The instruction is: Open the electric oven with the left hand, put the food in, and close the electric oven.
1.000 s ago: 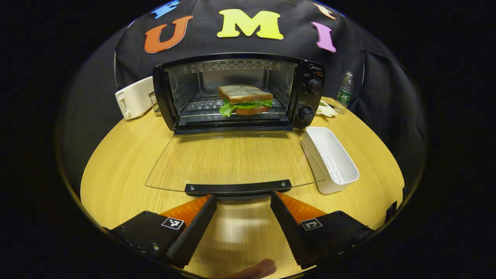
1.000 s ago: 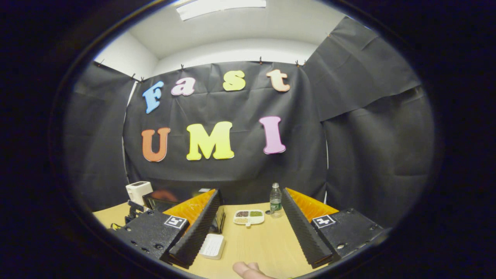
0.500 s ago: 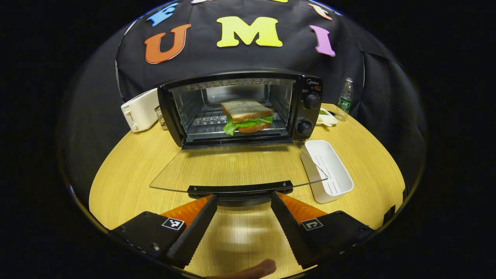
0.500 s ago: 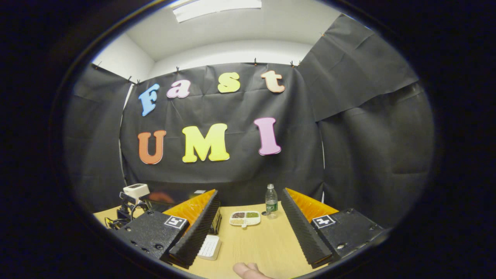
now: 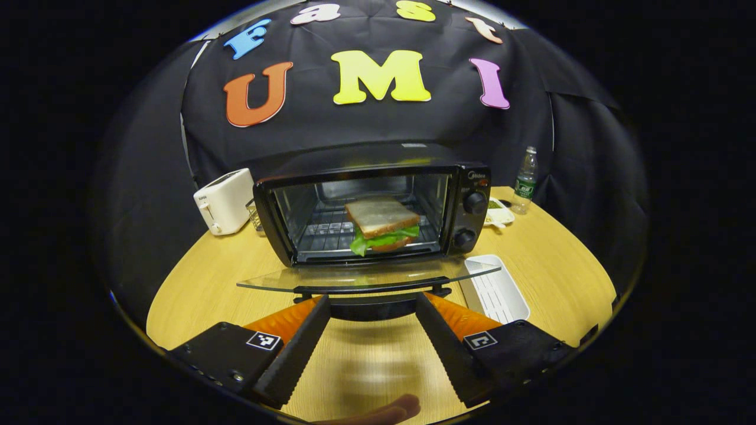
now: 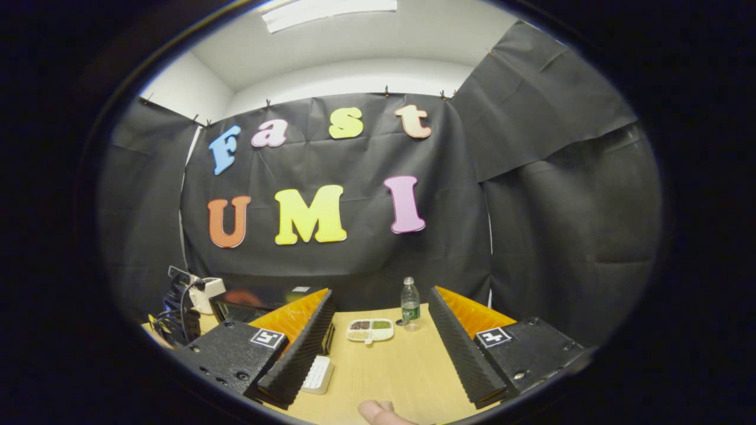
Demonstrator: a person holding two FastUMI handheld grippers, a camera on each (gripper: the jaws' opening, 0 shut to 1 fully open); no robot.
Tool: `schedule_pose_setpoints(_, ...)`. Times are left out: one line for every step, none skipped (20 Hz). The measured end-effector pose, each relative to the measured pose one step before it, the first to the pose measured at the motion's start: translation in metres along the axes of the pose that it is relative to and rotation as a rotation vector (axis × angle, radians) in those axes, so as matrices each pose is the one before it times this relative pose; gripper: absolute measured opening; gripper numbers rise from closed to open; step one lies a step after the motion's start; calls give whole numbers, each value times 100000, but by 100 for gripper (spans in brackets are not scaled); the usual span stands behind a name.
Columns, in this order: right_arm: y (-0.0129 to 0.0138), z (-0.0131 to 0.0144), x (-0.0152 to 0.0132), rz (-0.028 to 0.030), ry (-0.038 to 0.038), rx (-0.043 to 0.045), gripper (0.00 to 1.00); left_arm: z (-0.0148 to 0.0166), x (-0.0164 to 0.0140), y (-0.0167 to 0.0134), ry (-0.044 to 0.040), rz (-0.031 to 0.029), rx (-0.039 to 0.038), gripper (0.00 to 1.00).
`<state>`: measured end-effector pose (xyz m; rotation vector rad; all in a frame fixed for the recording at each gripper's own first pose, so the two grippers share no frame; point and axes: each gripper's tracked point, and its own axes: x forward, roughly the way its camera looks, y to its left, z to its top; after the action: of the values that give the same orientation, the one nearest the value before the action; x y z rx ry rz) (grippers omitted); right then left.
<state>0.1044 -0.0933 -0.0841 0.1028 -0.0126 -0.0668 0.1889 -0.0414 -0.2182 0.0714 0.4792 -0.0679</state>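
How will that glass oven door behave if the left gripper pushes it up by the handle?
The glass door is hinged, so it probably swings stiffly. The handle looks rigid, likely a safer contact than the smooth glass.

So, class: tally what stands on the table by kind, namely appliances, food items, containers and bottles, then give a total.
Appliances: 2, the electric oven and the toaster.
Food items: 1, the sandwich.
Containers: 2, the white tray and the divided dish.
Bottles: 1, the water bottle.
Total: 6.
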Motion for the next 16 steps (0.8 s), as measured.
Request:
schedule_pose_setpoints(-67, 2, 9, -258, 112, -202, 100, 912, 78, 66, -1970, 138, 330, 97)
schedule_pose_setpoints(-100, 81, -78, -212, 56, -326, 100, 881, 106, 165, -2377, 325, 402, 97)
schedule_pose_setpoints(-96, 25, -42, -318, -39, -467, 100, 1000, 197, 52, -2901, 276, 945, 97)
schedule_pose_setpoints(-96, 86, -90, -124, 16, -424, 100, 849, 402, 121, -2784, 521, 1220, 97)
schedule_pose_setpoints(-35, 9, -118, -137, -134, -516, 100, 404, 567, 67, -1146, 314, 976, 97)
schedule_pose_setpoints(-188, 1, -63, -449, 338, -677, 100, 208, 566, 141, -13, 81, 442, 96)
schedule_pose_setpoints(-232, -47, -114, -641, 165, -504, 100, 16, 656, 151, 339, 785, 154, 98)
schedule_pose_setpoints(-305, -36, -76, -847, 390, -365, 100, 579, 741, 205, -1784, 461, 246, 98)
schedule_pose_setpoints(-178, 20, -135, -515, 320, -328, 100, 104, 625, -147, -44, 392, -458, 99)
schedule_pose_setpoints(-43, 118, -60, -459, 18, -246, 100, -78, 362, 79, 12, -414, -751, 97)
schedule_pose_setpoints(-68, 112, -206, -476, -1, -490, 100, 73, 120, -153, -129, -6, -417, 89)
schedule_pose_setpoints(-86, 86, -173, -376, -82, -532, 100, 17, -90, 39, -454, 85, -254, 96)
schedule_pose_setpoints(-59, -49, -164, -166, 67, -189, 100, -64, -110, -23, 129, -349, -148, 96)
schedule_pose_setpoints(-13, 79, -291, -42, -194, -23, 100, 21, -325, -45, -84, -219, -270, 96)
schedule_pose_setpoints(31, 96, -190, -11, -13, -82, 100, 140, -413, 54, -351, -7, -137, 97)
schedule_pose_setpoints(73, 121, -221, 89, -173, -179, 100, 204, -599, 37, -950, -37, -110, 96)
